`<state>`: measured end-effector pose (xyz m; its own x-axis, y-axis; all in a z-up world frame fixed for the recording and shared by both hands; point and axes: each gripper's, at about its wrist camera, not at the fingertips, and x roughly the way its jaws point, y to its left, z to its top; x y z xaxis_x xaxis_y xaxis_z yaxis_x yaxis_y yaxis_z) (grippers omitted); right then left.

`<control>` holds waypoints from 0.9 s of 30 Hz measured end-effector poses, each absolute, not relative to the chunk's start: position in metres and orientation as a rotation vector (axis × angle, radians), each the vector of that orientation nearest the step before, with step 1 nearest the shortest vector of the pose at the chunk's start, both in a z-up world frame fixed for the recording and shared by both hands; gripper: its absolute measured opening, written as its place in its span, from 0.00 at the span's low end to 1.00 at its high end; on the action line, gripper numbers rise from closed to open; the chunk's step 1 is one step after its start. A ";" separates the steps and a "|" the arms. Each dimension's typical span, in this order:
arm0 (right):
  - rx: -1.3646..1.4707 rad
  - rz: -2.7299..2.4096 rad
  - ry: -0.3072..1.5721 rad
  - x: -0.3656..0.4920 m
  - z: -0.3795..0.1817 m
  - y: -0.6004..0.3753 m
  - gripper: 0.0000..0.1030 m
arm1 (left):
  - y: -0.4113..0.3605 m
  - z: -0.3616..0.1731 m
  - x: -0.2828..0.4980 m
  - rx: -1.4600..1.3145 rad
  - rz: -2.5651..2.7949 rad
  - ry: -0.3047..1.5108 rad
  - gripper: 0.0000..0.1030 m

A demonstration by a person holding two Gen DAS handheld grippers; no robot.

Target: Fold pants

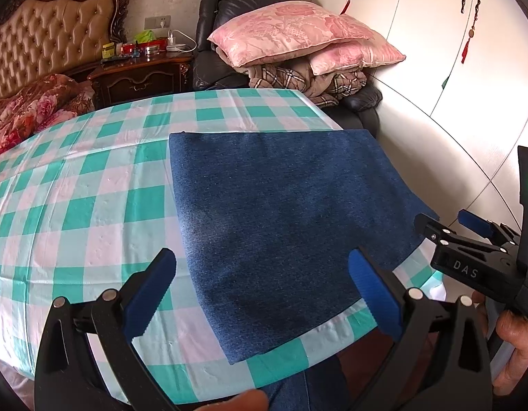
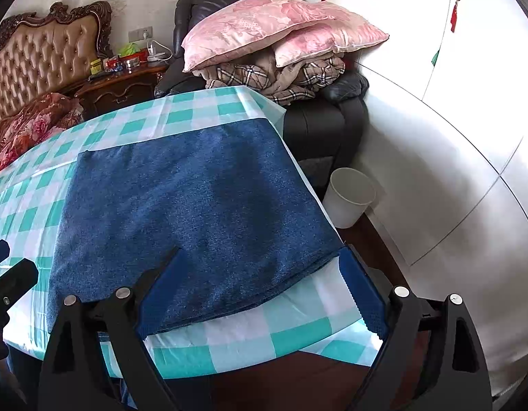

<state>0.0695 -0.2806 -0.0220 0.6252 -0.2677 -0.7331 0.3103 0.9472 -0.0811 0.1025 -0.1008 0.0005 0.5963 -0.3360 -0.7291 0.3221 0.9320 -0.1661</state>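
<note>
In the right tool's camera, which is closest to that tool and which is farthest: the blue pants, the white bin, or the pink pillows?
From the right tool, nearest first:
1. Blue pants, folded on the checked table right under the open fingers.
2. White bin, on the floor off to the right, past the table's edge.
3. Pink pillows, stacked on the dark armchair at the back.

Left tongs (image 2: 0, 263) cut off by the frame edge.

Blue denim pants (image 1: 281, 212) lie on a teal-and-white checked tablecloth (image 1: 92, 205).
</note>
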 end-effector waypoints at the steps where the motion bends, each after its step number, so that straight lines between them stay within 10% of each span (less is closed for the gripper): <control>1: 0.056 -0.332 0.833 0.070 -0.022 -0.280 0.83 | -0.101 0.000 0.102 -0.016 -0.382 0.851 0.98; 27: 0.058 -0.328 0.840 0.069 -0.025 -0.282 0.83 | -0.102 -0.001 0.102 -0.017 -0.382 0.852 0.98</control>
<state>0.0693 -0.2820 -0.0246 0.6201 -0.2626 -0.7393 0.3081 0.9481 -0.0784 0.1025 -0.1016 -0.0010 0.5949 -0.3361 -0.7302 0.3225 0.9319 -0.1661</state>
